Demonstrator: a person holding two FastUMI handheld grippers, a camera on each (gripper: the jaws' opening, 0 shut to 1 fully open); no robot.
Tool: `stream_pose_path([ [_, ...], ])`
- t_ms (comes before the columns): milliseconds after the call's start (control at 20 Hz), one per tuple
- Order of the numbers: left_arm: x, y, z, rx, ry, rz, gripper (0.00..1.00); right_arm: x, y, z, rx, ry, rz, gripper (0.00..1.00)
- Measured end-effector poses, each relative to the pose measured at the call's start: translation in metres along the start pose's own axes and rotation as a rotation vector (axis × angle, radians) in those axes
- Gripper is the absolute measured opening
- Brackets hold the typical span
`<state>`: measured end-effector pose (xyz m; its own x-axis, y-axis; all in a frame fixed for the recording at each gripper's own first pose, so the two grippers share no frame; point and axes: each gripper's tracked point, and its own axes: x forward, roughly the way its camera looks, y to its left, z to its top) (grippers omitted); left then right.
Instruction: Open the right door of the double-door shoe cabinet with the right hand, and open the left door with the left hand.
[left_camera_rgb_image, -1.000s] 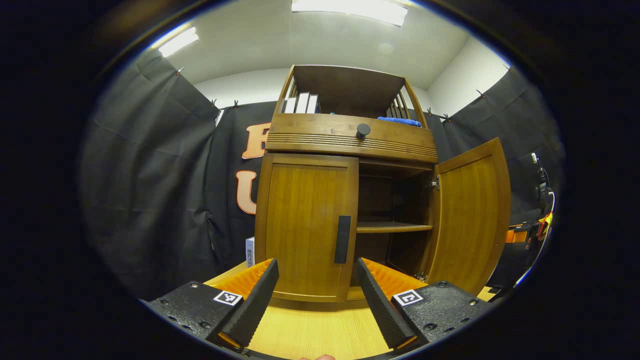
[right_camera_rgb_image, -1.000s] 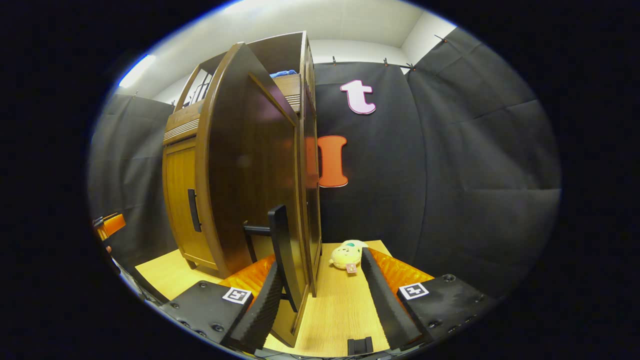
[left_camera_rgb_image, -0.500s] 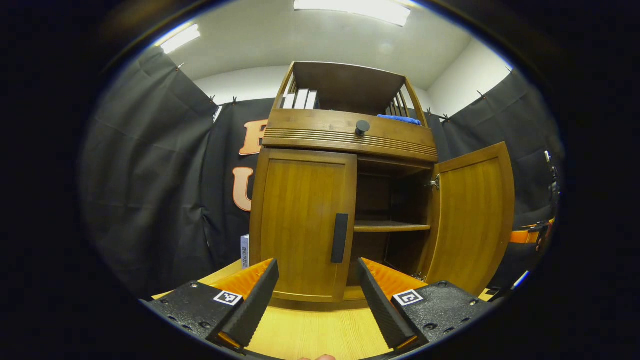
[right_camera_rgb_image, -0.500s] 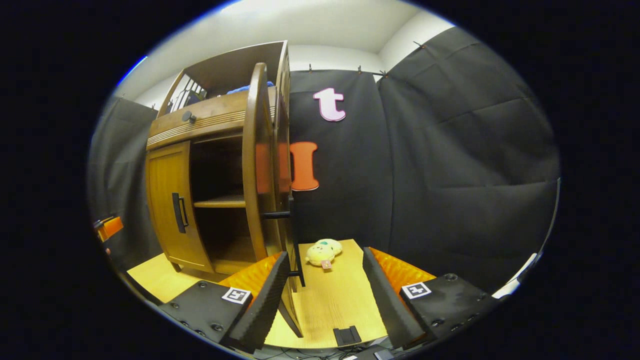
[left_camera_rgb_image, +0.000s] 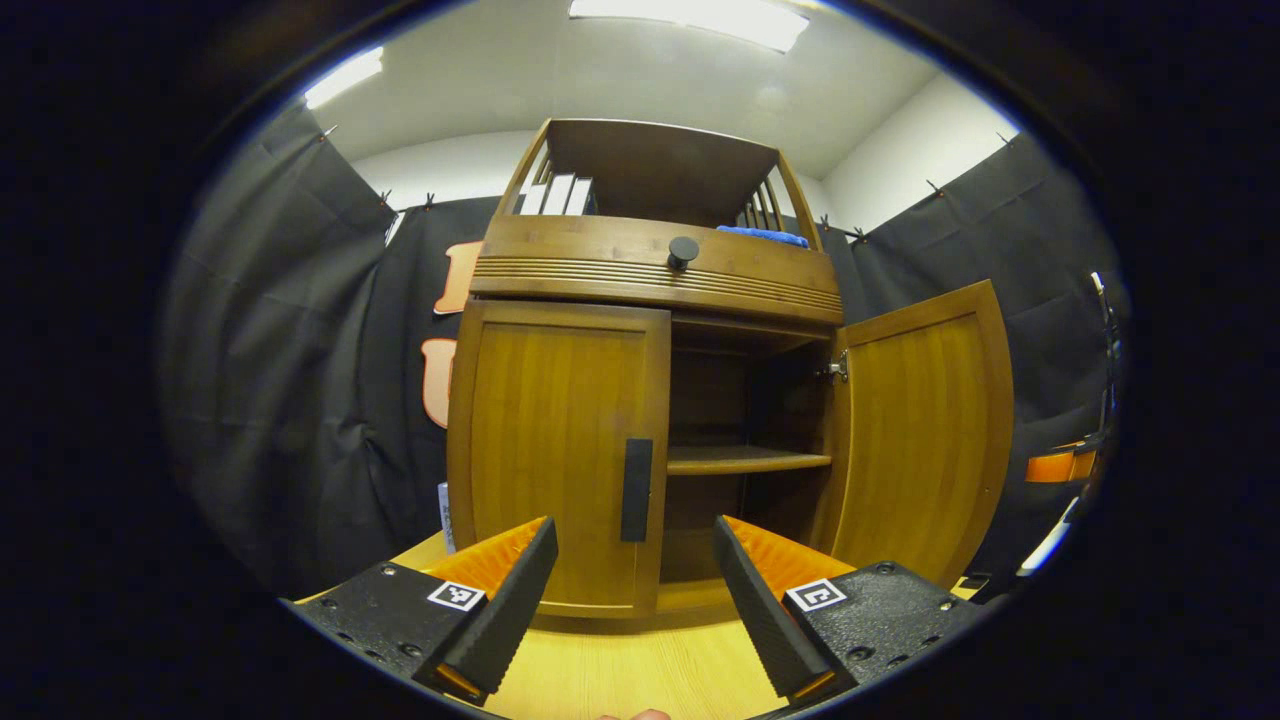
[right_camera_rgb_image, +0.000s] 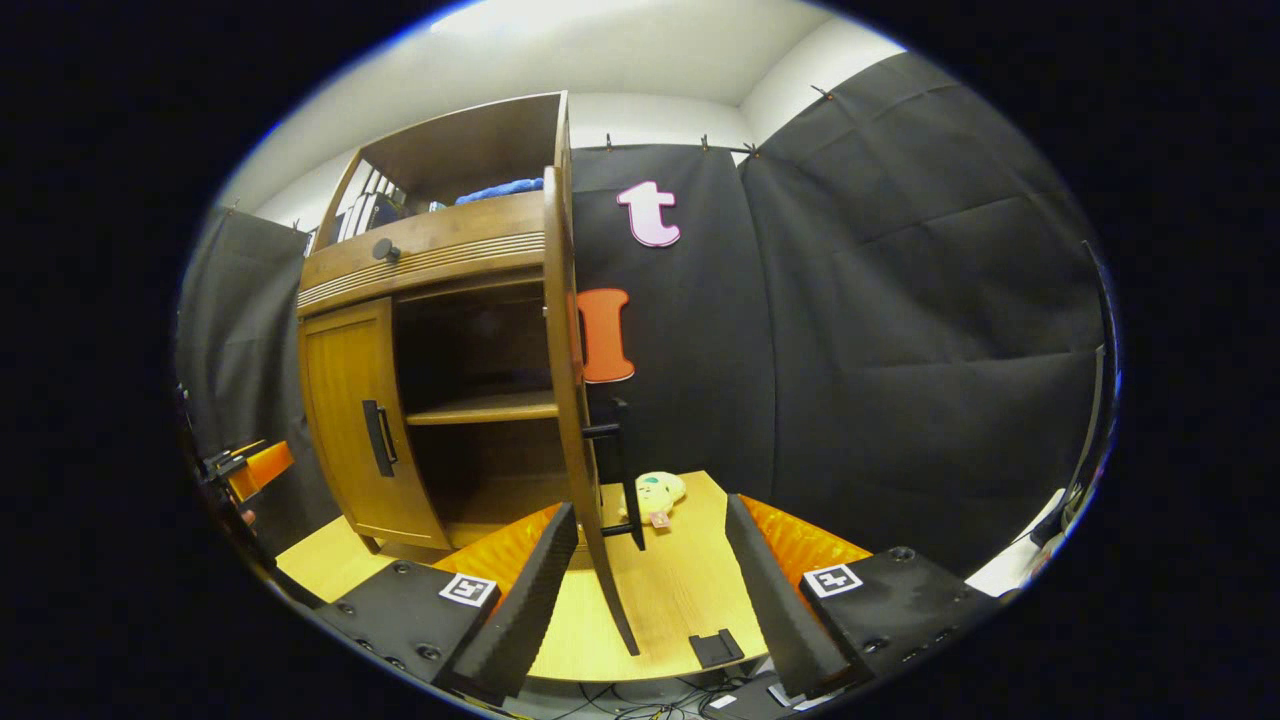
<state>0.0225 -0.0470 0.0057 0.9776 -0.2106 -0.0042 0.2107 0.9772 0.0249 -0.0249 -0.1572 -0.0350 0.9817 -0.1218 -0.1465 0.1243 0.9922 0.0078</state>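
We judge the task half done. The cabinet (left_camera_rgb_image: 660, 280) stands on the bench (left_camera_rgb_image: 640, 670), and its right door (left_camera_rgb_image: 920, 430) is swung wide, leaving the inner shelf (left_camera_rgb_image: 745, 460) bare to view. The left door (left_camera_rgb_image: 560, 450) is shut flush, its black handle (left_camera_rgb_image: 636, 490) untouched near the door's inner edge. What is left, as we read it, is for the left tongs (left_camera_rgb_image: 635, 600) to take that handle and pull the door open.

The left tongs stand apart with nothing between the fingers, back from the cabinet front and roughly in line with the handle. The right tongs (right_camera_rgb_image: 650, 590) are also apart and empty; the open door's edge (right_camera_rgb_image: 575, 400) rises between their fingers, but neither finger presses on it, so we take the door as let go.

The left gripper view gives us the cabinet head-on: both doors at once, a knob (left_camera_rgb_image: 683, 250) on the band above them, books (left_camera_rgb_image: 555, 195) and a blue cloth (left_camera_rgb_image: 762, 236) up top. The right gripper view sees the open door edge-on, its own handle (right_camera_rgb_image: 620, 470) jutting from the outer face, a small plush toy (right_camera_rgb_image: 655, 495) near the bench's far edge beside the cabinet, and a small black block (right_camera_rgb_image: 716, 648) at the near edge.
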Motion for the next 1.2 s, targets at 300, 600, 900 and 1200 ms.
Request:
stream_pose_path([
  [300, 0.051, -0.007, 0.008, -0.039, -0.03, -0.035, 0.97, -0.009, 0.052, 0.011, 0.007, -0.024, 0.041, 0.94],
  [600, 0.131, 0.017, -0.01, 0.011, -0.035, 0.029, 0.92, -0.004, 0.077, 0.014, -0.024, -0.014, 0.093, 0.96],
  [900, 0.19, 0.034, -0.063, 0.025, 0.064, 0.051, 0.98, -0.005, 0.08, 0.021, -0.06, -0.021, 0.09, 0.96],
  [1200, 0.202, 0.033, -0.072, 0.053, 0.066, 0.043, 0.92, -0.002, 0.087, 0.025, -0.069, -0.026, 0.1, 0.96],
])
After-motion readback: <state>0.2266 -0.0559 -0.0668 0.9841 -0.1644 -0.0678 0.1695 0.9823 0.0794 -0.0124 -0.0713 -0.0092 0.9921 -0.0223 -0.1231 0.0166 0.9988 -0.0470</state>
